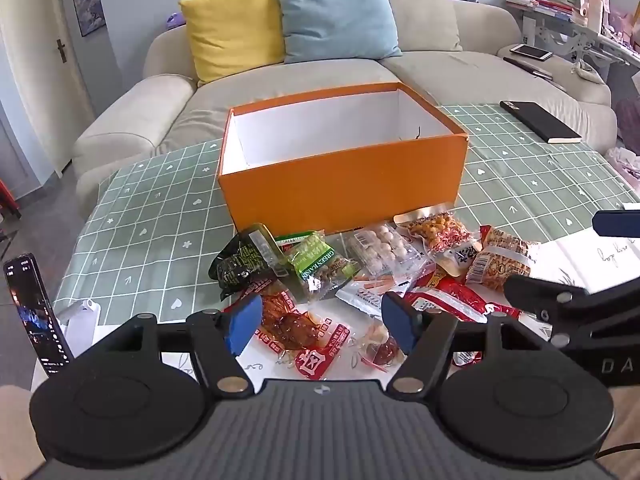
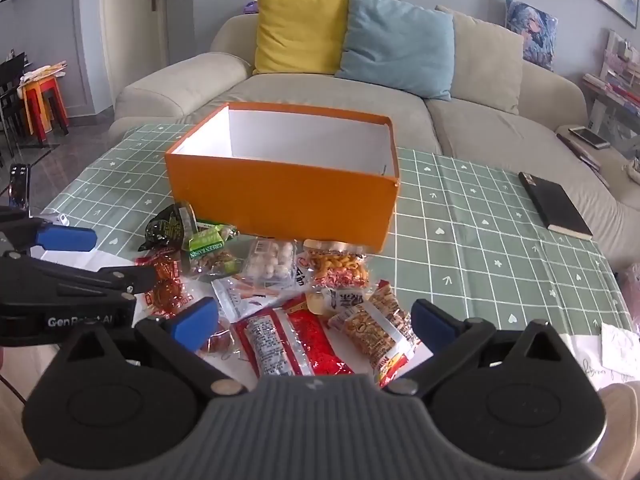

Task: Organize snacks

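Hovering wide-fingered and empty over the snack pile [image 1: 360, 276] by the table's [image 1: 152, 208] near edge, left gripper [image 1: 320, 322] and right gripper [image 2: 314, 322] face the orange box [image 2: 280, 196] just behind (apparently the drop spot).

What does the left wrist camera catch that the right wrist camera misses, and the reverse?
Only the left wrist view shows the upright phone with its lit screen at the table's left edge. Only the right wrist view shows the red and orange stools far left. Both show the orange box, no snacks visible inside, the snack pile before it, the black notebook, and both grippers, left gripper and right gripper, open.
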{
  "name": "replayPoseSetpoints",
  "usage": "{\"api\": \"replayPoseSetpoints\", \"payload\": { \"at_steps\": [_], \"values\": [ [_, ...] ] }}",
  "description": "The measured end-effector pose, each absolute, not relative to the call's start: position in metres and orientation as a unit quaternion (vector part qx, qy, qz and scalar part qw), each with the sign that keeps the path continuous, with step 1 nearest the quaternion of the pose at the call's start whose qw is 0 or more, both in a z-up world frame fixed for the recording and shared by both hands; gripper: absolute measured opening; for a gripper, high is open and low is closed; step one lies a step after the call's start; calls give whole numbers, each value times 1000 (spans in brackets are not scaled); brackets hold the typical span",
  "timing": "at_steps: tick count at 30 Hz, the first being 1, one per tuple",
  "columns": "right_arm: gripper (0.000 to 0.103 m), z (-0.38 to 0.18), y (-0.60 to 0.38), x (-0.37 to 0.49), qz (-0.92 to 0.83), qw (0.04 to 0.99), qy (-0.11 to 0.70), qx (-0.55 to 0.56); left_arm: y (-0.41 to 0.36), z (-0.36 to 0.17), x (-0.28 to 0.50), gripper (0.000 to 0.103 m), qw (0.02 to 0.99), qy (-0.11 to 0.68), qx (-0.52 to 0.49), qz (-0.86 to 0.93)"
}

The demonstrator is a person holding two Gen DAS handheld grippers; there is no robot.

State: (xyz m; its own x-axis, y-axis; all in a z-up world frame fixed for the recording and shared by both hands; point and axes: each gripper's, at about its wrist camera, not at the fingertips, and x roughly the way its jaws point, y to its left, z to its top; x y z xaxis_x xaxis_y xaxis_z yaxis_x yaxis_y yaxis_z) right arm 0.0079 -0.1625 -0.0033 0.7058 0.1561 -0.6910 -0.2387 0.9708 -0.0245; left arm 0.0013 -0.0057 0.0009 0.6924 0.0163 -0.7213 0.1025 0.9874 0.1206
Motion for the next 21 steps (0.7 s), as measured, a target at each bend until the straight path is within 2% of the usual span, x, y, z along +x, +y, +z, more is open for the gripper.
{"api": "replayPoseSetpoints", "payload": {
  "at_steps": [21],
  "values": [
    [99, -7, -170, 14, 87, 923, 372, -50, -14, 0, 4, 81, 915, 392, 85, -40]
  ]
}}
